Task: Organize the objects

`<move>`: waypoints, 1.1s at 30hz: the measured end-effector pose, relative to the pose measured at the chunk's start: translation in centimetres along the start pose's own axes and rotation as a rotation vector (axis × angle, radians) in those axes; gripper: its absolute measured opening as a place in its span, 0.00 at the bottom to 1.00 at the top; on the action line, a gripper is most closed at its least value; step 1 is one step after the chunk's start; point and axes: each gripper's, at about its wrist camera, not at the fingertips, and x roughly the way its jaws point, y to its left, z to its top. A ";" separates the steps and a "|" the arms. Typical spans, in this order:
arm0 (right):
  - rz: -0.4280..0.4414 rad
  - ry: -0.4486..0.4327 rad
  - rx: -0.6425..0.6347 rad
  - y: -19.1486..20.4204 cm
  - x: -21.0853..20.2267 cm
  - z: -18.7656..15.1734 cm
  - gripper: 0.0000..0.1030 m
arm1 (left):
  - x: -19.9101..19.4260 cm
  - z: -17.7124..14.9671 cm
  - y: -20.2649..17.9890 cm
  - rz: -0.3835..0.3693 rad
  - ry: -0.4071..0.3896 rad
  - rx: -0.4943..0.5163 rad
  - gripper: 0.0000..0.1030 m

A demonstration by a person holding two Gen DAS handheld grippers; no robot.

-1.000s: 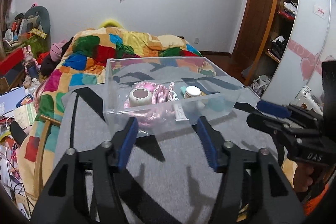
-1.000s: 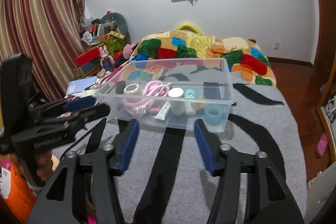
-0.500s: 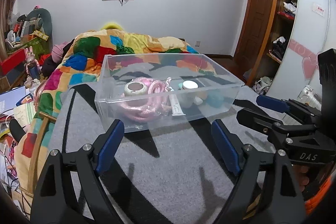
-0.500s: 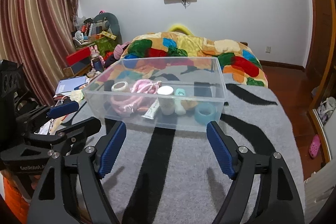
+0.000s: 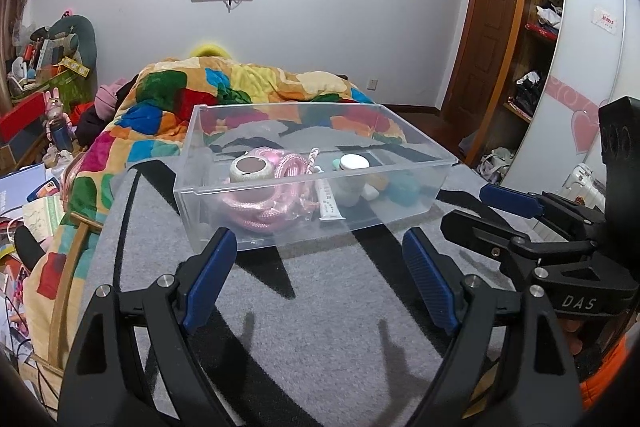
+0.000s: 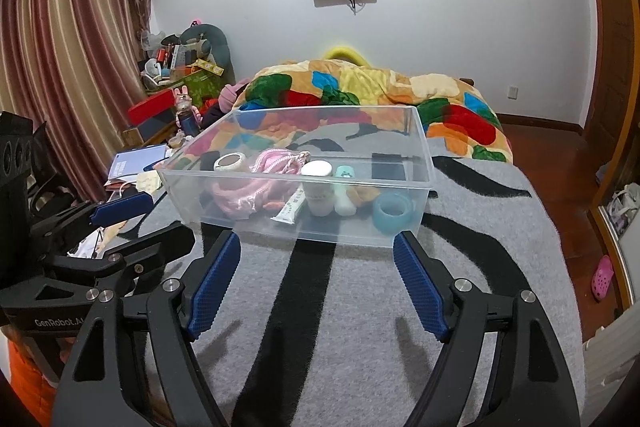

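Note:
A clear plastic bin [image 5: 256, 195] [image 6: 425, 155] stands on a grey blanket with black stripes [image 5: 320, 327] [image 6: 360, 307]. Inside lie a pink rope [image 5: 264, 215] [image 6: 240, 197], a tape roll [image 5: 250, 169] [image 6: 229, 161], a white tube [image 5: 329, 203] [image 6: 290, 209], a white-lidded jar [image 5: 352, 179] [image 6: 318, 187], a small mint bottle [image 6: 345, 189] and a teal tape ring [image 5: 404, 187] [image 6: 394, 211]. My left gripper [image 5: 320, 275] is open and empty, short of the bin's near wall. My right gripper [image 6: 318, 275] is open and empty, also just short of the bin.
A colourful quilt [image 5: 224, 95] [image 6: 360, 91] covers the bed behind the bin. Clutter and books [image 6: 136, 163] lie left of the bed by the curtains. A wooden door and shelves [image 5: 532, 39] stand on the right. The other gripper shows at each view's side [image 5: 560, 227] [image 6: 80, 235].
Both grippers have opened wide and drawn back from the bin's near wall. The bin and its contents stay in place.

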 end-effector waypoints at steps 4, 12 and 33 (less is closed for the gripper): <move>0.000 -0.002 -0.002 0.0 -0.1 0.0 0.74 | -0.1 0.1 0.0 0.001 -0.005 -0.002 0.83; 0.003 -0.003 -0.004 0.3 -0.2 0.0 0.74 | -0.2 0.0 0.1 0.004 -0.005 -0.008 0.84; 0.006 0.000 0.006 0.2 -0.2 -0.2 0.74 | 0.0 0.0 0.1 0.001 0.004 -0.022 0.84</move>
